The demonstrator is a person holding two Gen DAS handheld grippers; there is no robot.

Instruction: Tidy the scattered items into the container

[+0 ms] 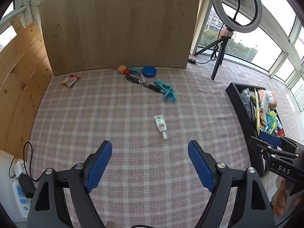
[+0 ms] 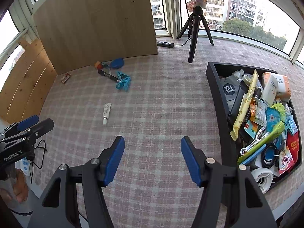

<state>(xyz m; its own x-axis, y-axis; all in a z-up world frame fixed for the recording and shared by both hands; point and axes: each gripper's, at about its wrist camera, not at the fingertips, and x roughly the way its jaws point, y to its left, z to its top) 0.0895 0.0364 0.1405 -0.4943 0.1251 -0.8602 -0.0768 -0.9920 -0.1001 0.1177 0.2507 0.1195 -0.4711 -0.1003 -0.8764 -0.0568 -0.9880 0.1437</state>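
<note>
Btwn grippers, bare cloth [image 2: 152, 104], tray [image 2: 216, 98] rt edge

My left wrist camera sits low behind the left gripper [image 1: 150, 150], looking forward across the checked tablecloth [image 1: 117, 114] toward the wooden backboard [image 1: 117, 24], with the black container [image 1: 245, 114] at its right edge. My right wrist camera rides behind the right gripper [image 2: 152, 145], facing the same way but set further right, close beside the container [image 2: 218, 98]. Both views share the white tube [image 1: 161, 125] [image 2: 106, 113], the backboard and the ring-light tripod [image 1: 218, 57] [image 2: 195, 30].
</note>
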